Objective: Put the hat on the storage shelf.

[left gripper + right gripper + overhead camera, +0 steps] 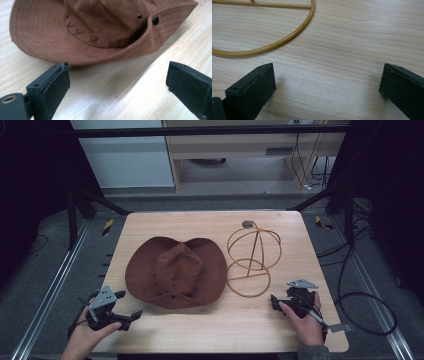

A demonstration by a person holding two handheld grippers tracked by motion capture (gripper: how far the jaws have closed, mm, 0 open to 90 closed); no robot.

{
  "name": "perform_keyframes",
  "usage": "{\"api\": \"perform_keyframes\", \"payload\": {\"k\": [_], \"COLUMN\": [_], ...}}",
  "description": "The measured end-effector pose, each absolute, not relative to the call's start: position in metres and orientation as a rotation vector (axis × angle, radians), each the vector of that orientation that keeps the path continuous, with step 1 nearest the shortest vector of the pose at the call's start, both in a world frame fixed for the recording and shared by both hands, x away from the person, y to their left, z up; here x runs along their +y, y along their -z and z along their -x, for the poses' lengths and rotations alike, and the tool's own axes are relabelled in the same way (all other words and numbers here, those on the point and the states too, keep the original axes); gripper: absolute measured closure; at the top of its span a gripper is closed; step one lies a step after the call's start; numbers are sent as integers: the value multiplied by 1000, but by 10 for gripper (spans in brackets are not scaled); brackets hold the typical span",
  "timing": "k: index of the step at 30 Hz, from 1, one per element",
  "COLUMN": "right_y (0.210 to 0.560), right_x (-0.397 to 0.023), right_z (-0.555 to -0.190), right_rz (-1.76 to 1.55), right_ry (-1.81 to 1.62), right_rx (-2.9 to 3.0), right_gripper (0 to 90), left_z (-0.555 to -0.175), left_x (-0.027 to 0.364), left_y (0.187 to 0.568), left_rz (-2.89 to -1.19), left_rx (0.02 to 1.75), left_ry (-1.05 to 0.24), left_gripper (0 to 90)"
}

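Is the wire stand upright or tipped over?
Upright. The stand rests its round base ring flat on the table, its domed cage rising above, beside the hat and bearing nothing.

No legible text, label, brand, number or sign on anything here.

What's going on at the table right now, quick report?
Left gripper jaws open, short of the brown hat. Right gripper jaws open, beside the wire hat stand. Hat flat on the table, stand bare. Nothing between them.
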State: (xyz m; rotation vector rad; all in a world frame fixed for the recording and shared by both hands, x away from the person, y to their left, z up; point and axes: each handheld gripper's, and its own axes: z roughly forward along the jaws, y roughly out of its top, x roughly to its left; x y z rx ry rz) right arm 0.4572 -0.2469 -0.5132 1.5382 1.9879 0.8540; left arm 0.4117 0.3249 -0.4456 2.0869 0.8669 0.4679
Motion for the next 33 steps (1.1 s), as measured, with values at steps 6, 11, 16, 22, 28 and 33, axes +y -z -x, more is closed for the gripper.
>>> {"api": "perform_keyframes", "payload": {"k": [6,11,16,22,28,33], "right_y": [513,513,513,513,513,513], "right_x": [-247,-247,-247,-247,-247,-247], "right_z": [-457,-457,-457,-457,-457,-457], "right_rz": [-1539,-1539,-1538,-1538,-1542,-1541], "right_ry": [-854,-854,-855,-856,-854,-854], "right_rx": [1988,1988,1989,1990,1985,1985], "right_gripper": [4,4,4,4,4,4], "left_z": [-419,-431,-449,-471,-487,-493], "left_x": [308,294,283,280,277,271], "left_y": [431,419,407,393,381,379], "left_rz": [-2131,-2169,-2221,-2223,-2243,-2254], "left_rx": [816,766,756,782,799,791], "left_ry": [-489,-469,-484,-447,-388,-376], "left_gripper": [37,41,44,52,51,51]}}
